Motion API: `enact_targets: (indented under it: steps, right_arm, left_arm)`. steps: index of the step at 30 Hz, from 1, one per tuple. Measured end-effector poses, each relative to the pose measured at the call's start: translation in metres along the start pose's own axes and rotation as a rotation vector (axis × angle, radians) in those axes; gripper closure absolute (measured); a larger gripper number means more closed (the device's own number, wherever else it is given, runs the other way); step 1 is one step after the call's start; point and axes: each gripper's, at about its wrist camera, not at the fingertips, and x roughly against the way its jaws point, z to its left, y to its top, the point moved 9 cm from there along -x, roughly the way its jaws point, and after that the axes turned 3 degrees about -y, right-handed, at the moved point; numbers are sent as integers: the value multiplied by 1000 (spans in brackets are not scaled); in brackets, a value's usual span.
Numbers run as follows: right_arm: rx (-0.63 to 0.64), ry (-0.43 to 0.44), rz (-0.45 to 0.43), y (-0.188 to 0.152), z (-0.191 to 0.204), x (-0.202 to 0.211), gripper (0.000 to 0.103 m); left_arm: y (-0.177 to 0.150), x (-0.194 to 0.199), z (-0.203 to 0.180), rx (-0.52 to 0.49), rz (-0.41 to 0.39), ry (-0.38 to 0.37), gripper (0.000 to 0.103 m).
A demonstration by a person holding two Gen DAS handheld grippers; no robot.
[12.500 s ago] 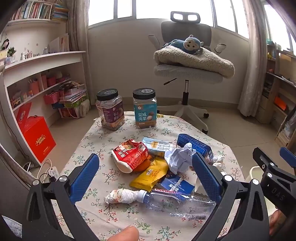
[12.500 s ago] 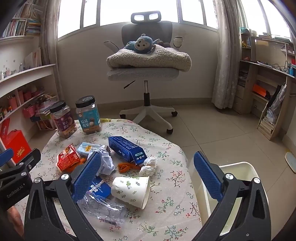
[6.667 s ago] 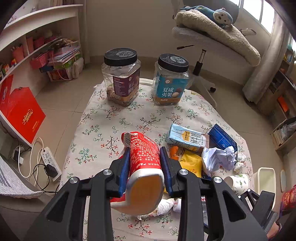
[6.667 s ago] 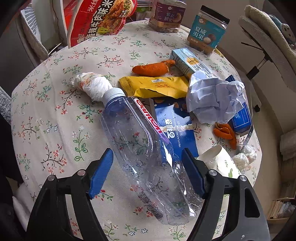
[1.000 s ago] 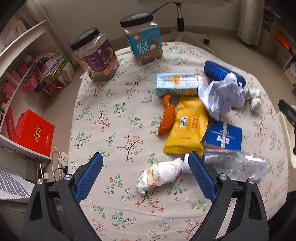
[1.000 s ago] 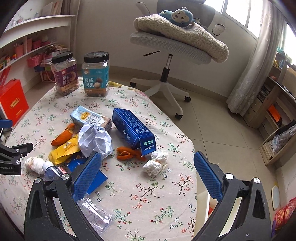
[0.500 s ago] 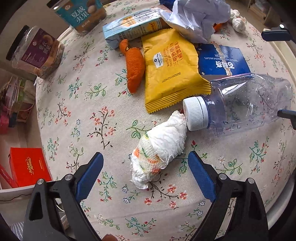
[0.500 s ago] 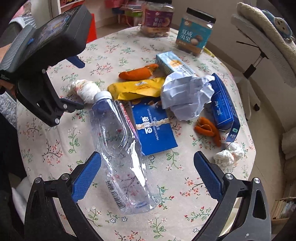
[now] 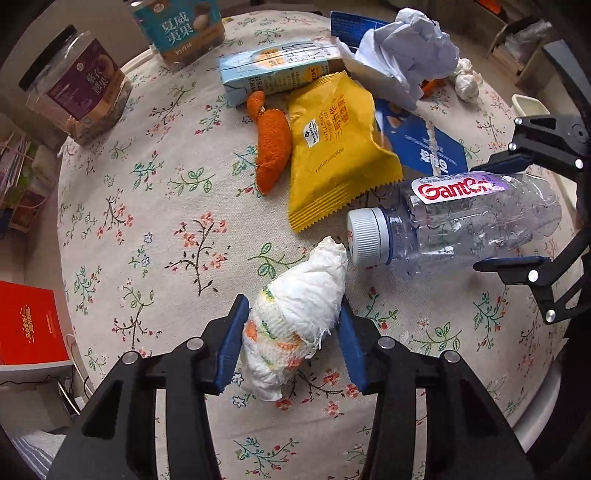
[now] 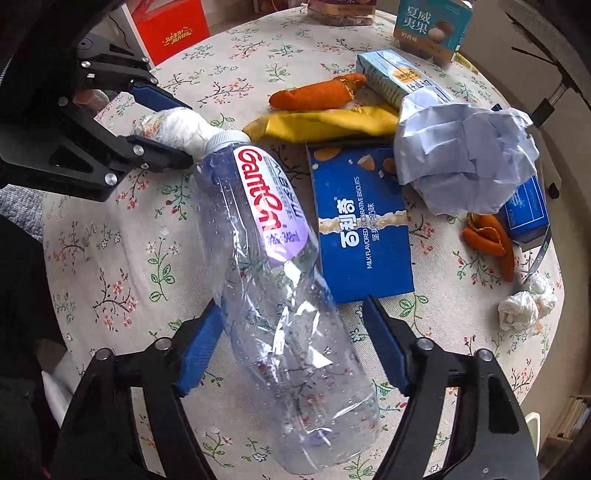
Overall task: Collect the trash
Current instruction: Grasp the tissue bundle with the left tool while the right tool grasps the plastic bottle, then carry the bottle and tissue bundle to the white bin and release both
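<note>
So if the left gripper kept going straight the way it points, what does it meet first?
The crumpled white wrapper, already between the left gripper fingers, whose jaws have just been closing around it. Directly behind lies the floral tablecloth; depth is hard to judge.

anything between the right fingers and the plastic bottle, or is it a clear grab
Nothing visible is in the way. The right gripper straddles the plastic bottle, its jaws having just been closing. Only the white paper wad, between the left gripper fingers, touches the cap.

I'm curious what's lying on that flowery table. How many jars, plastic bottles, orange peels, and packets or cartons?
Jars: 2
Plastic bottle: 1
Orange peels: 2
Packets and cartons: 4
Total: 9
</note>
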Motion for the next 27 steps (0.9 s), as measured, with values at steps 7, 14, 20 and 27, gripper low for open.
enact_targets:
  steps: [7, 14, 20, 27]
  right_arm:
    - [-44, 36, -94, 17, 8, 22, 62]
    - [-99, 30, -243, 36, 2, 60, 62]
    - [-202, -19, -428, 53, -24, 97, 62]
    - [-338, -135, -564, 57, -62, 124, 62]
  left_arm:
    - [2, 35, 28, 219, -86, 30, 56]
    - [23, 69, 41, 358, -246, 24, 56]
    - [43, 87, 42, 417, -364, 45, 56]
    - [64, 107, 30, 452, -480, 88, 56]
